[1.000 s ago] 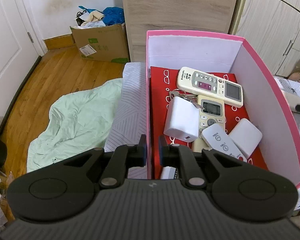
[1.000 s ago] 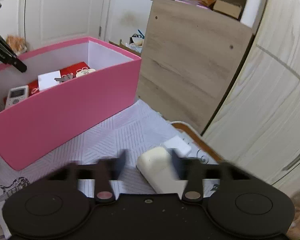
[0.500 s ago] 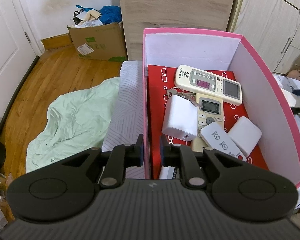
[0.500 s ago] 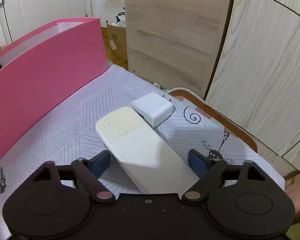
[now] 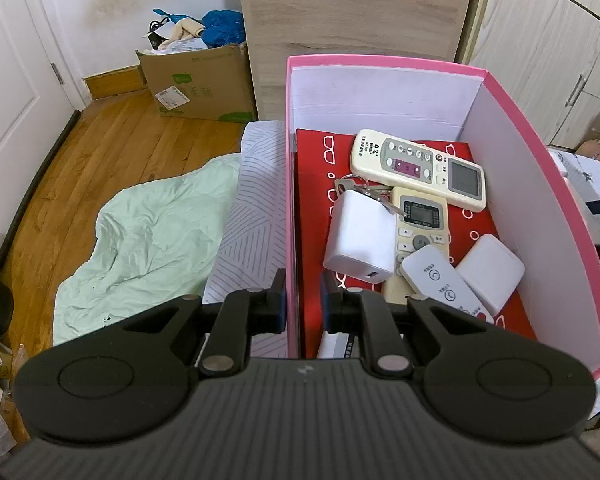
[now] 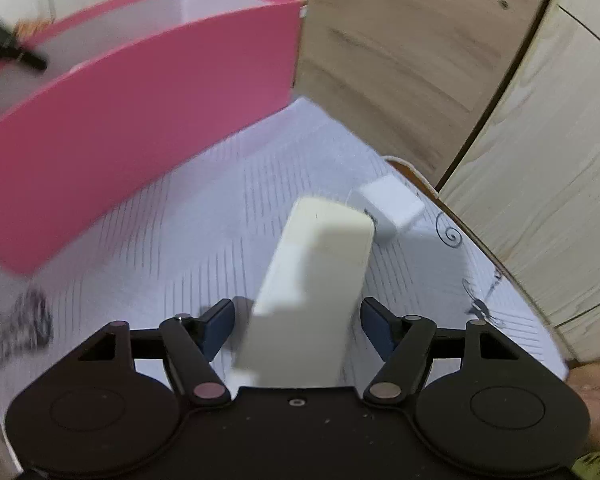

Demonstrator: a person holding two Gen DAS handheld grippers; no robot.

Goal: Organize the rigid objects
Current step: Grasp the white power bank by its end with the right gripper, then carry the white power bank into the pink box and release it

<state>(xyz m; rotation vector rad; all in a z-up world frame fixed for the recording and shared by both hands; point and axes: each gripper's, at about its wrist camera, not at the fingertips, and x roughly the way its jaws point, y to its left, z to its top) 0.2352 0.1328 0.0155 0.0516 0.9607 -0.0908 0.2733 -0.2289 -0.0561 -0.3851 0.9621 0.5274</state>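
Note:
My left gripper (image 5: 302,302) is shut on the left wall of the pink box (image 5: 291,216). Inside the box lie several white remotes (image 5: 418,168), a white charger block (image 5: 360,238) with keys, and a small white case (image 5: 492,270) on a red liner. In the right wrist view, my right gripper (image 6: 298,324) is shut on a cream white remote (image 6: 316,280), held tilted above the patterned sheet. A small white adapter (image 6: 390,202) lies on the sheet just beyond it. The pink box (image 6: 120,132) stands to the left.
A wooden cabinet (image 6: 400,52) and wardrobe doors (image 6: 548,152) stand behind the bed. A cardboard box (image 5: 198,84) sits on the wooden floor. A pale green cloth (image 5: 140,240) lies left of the bed. The sheet's edge (image 6: 480,248) runs close on the right.
My right gripper has closed on the cream remote and lifted it off the sheet, tilting it up. My left gripper still holds the box wall.

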